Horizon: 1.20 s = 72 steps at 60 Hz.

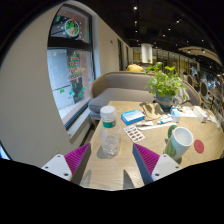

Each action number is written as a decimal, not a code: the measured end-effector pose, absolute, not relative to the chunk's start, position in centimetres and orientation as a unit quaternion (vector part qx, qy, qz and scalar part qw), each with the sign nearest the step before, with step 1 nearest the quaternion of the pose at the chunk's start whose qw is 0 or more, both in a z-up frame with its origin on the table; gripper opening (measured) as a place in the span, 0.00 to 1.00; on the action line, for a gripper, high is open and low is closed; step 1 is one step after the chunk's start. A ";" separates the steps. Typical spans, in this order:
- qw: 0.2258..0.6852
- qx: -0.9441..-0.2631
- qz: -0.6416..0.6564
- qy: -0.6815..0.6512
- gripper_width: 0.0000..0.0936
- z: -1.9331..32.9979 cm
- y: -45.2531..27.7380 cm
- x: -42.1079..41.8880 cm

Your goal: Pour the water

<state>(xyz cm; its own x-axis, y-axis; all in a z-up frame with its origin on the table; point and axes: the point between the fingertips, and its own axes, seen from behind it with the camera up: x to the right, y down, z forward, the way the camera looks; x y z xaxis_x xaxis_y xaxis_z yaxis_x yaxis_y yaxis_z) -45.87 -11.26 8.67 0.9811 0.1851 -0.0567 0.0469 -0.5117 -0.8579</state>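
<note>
**A:** How is your gripper [110, 160] standing right now?

**B:** Your gripper is spread wide. You can see both fingers low in the view, each with a magenta pad: the left pad [76, 157] and the right pad [147, 158] sit well apart, and neither one touches anything. You hold nothing.

**A:** And the bottle?

**B:** The clear plastic bottle [109, 133] with the green cap stands upright on the wooden tabletop [150, 135]. It is just ahead of your fingertips, roughly in line with the gap between them, a little nearer your left finger. There is open space at either side of it; it rests on its own base.

**A:** Where is the cup?

**B:** A white cup [181, 143] with a dark green inside is off to your right, beyond your right finger. It leans over, its mouth turned toward you. Whether it lies on the tabletop or is propped, you cannot tell from here.

**A:** Anything else on the tabletop?

**B:** Beyond the bottle you have a small blue box [132, 116] and a flat printed card [133, 133] beside it. Farther back stands a leafy potted plant [164, 84]. Behind the tabletop is a grey sofa [110, 88], and a window [70, 60] fills the wall to your left.
</note>
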 end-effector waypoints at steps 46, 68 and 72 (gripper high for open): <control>0.533 -0.845 0.025 -0.030 0.43 3.4 -1.9 -47.4; 0.550 -0.795 0.239 0.088 0.41 16.1 -3.7 -45.9; 0.529 -0.775 0.315 0.143 0.41 18.1 -3.9 -45.6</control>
